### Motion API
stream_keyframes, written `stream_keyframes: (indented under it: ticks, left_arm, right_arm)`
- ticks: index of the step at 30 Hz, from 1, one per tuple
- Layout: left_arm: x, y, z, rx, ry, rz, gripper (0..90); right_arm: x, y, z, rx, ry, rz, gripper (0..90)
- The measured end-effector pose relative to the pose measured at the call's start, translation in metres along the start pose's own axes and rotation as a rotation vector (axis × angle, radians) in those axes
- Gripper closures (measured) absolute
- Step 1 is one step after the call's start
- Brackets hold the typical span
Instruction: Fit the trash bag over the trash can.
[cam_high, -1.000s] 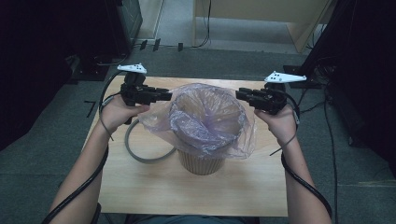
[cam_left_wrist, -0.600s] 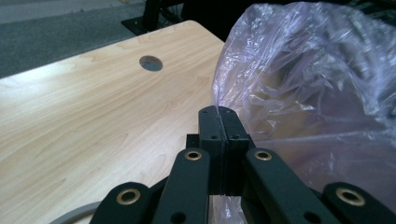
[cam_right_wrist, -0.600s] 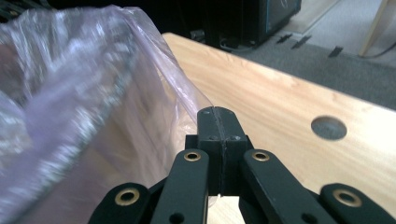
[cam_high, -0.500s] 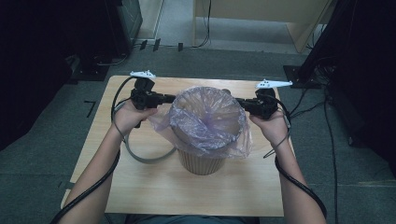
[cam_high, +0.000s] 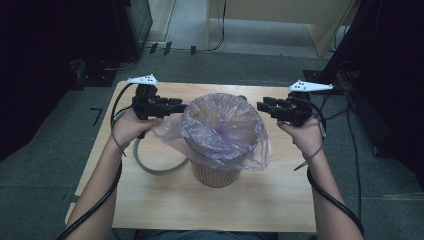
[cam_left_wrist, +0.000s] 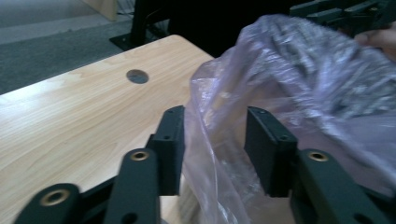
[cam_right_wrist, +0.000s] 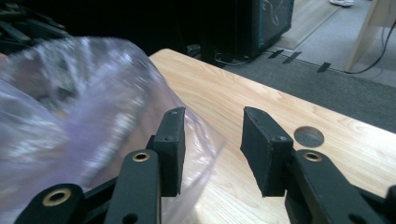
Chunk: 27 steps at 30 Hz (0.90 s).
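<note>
a: where's the bag sitting?

b: the purple plastic bag (cam_high: 220, 127) lines the ribbed bin (cam_high: 216, 173), which stands upright near the middle of the wooden surface (cam_high: 165, 200). the film is folded out over the rim and hangs loose down the outside, puffed up at the mouth.

a: and the left claw (cam_high: 177, 105)?

b: at the bin's left edge, pointing in toward the rim. in the left gripper view its jaws stand apart with a fold of the bag (cam_left_wrist: 299, 93) between them; they have just been opening, and the pads do not press on the film.

a: the right claw (cam_high: 264, 106)?

b: opposite, at the bin's right edge, pointing in as well. in the right gripper view its jaws are apart too, also just been opening. the bag's edge (cam_right_wrist: 93, 107) lies against the outer side of one jaw, and the gap between the pads shows bare surface (cam_right_wrist: 261, 100).

a: anything else on there?

b: a grey cable (cam_high: 150, 165) loops on the surface to the left of the bin, and a round hole (cam_left_wrist: 137, 76) is cut in the surface near a corner.
</note>
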<state>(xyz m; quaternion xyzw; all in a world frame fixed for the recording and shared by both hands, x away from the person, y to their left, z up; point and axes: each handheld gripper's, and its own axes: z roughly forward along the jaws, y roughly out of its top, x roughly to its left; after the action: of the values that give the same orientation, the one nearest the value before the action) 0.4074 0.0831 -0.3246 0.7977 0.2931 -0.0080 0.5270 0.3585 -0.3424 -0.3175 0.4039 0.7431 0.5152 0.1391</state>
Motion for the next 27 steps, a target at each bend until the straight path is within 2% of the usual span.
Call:
stream_keyframes:
  ticks: [3,5,8,10,13,14,16,18,21,27]
  left_arm:
    - [-0.002,0.004,-0.008,0.015,0.003,-0.005,51.6]
    - [-0.004,0.005,-0.014,0.009,0.001,-0.012,50.3]
    - [-0.007,0.006,-0.023,0.007,-0.015,-0.02,47.3]
    - [-0.011,0.006,-0.028,0.008,-0.022,-0.016,45.0]
    - [-0.016,0.006,-0.032,0.024,-0.056,-0.022,41.1]
    - [-0.019,0.005,-0.033,0.033,-0.052,-0.011,40.5]
    - [-0.022,0.004,-0.034,0.034,-0.05,0.001,40.4]
    - [-0.024,0.004,-0.035,0.045,-0.059,-0.005,40.4]
    - [-0.027,0.004,-0.037,0.061,-0.07,-0.005,42.0]
    - [-0.034,0.006,-0.041,0.03,-0.114,0.013,44.5]
  right_arm:
    - [0.011,0.011,-0.007,0.001,0.02,-0.015,59.1]
    - [0.02,0.017,-0.009,0.008,0.037,-0.021,59.2]
    - [0.032,0.024,-0.008,0.031,0.086,-0.023,59.2]
    - [0.04,0.028,-0.006,0.042,0.105,-0.037,59.7]
    - [0.05,0.033,-0.004,0.049,0.128,-0.045,62.3]
    - [0.052,0.034,-0.003,0.051,0.138,-0.049,62.6]
    - [0.061,0.037,0.002,0.069,0.157,-0.058,63.2]
    - [0.069,0.039,0.006,0.091,0.169,-0.073,63.7]
    - [0.081,0.043,0.012,0.122,0.169,-0.114,69.3]
    - [0.095,0.05,0.024,0.197,0.21,-0.122,74.0]
